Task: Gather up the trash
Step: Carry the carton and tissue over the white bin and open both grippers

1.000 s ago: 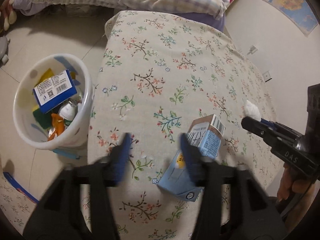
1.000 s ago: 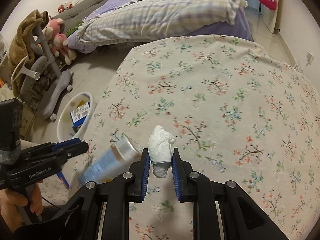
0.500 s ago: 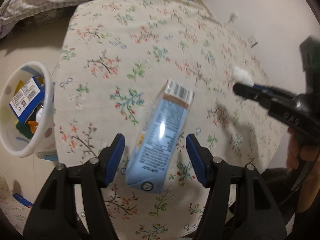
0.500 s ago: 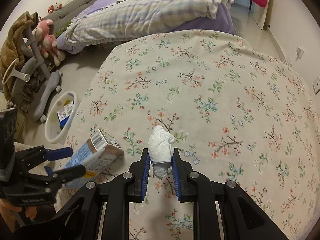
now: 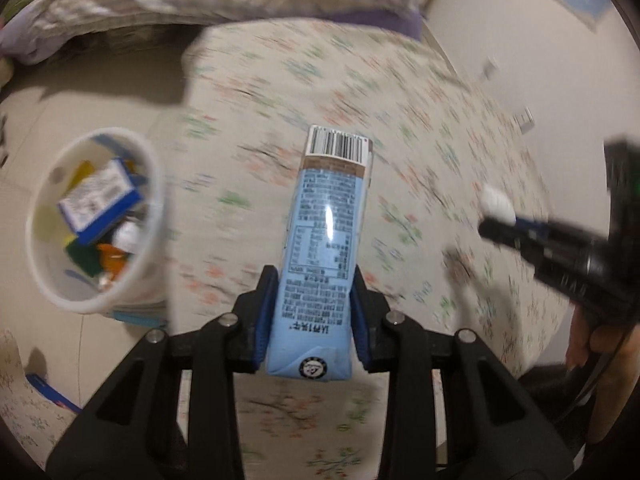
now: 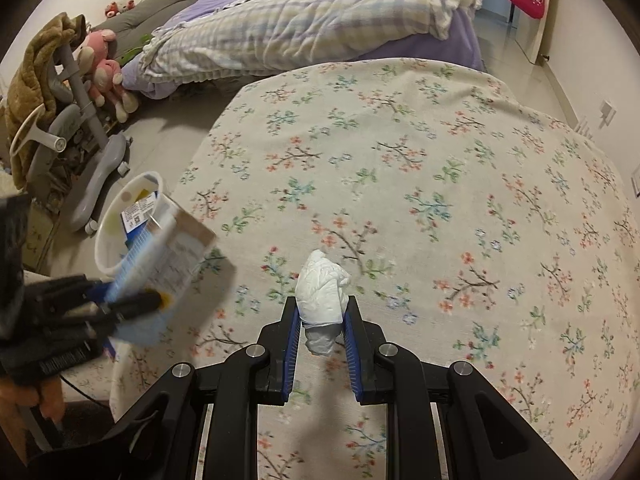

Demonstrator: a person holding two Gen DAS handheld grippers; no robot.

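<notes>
My left gripper [image 5: 314, 292] is shut on a light blue drink carton [image 5: 326, 240] and holds it lifted above the floral table [image 5: 320, 80]. The carton also shows in the right wrist view [image 6: 168, 264], at the left. My right gripper [image 6: 320, 320] is shut on a crumpled white tissue [image 6: 322, 290] above the table; it shows in the left wrist view [image 5: 496, 204] at the right. A white trash bin [image 5: 38, 240] with several wrappers and a blue box stands on the floor left of the table, and shows in the right wrist view [image 6: 104, 256].
A bed with a checked quilt [image 6: 320, 28] lies beyond the table. A grey chair and pink plush toys [image 6: 104, 76] stand at the left. The wall [image 5: 540, 60] runs along the table's right side.
My left gripper closed on the carton and lifted it off the table, swinging towards the bin. My right gripper kept hold of the tissue and drew back slightly.
</notes>
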